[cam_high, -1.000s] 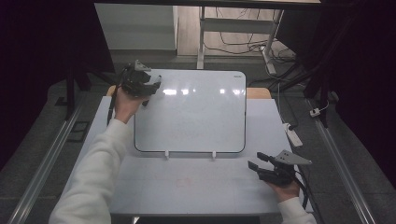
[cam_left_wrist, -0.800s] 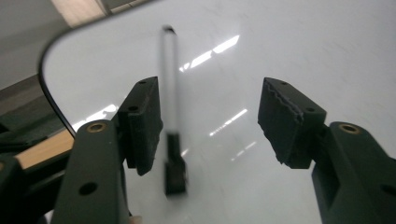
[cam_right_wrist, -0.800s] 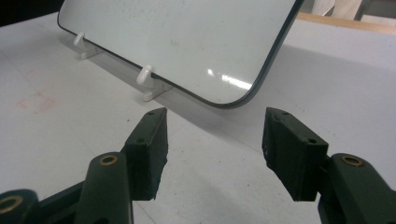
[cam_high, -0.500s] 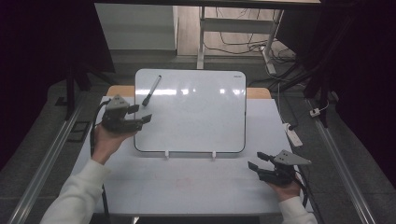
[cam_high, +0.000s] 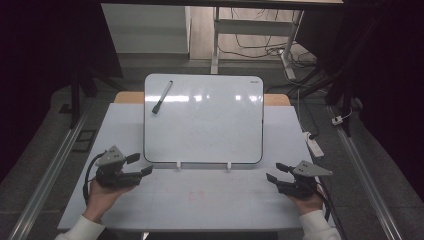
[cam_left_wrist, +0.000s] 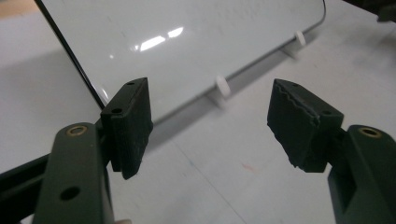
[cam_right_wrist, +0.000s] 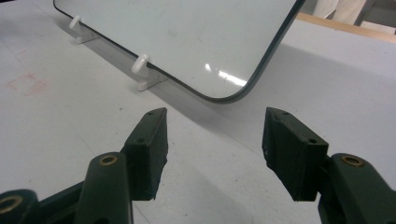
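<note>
At the left we see the left gripper low over the worktop, just off the whiteboard's near left corner; its jaws have just been opening and stand released, nothing between them. The marker lies on the whiteboard's far left corner. The right gripper rests near the right corner, jaws released and empty.

**Three cameras, one whiteboard**

The high view looks forward and down from above the person's side, taking in the whole table and whiteboard. Each gripper view sits low and close — looking along its own jaws at the whiteboard's near edge, the part all three share.
</note>
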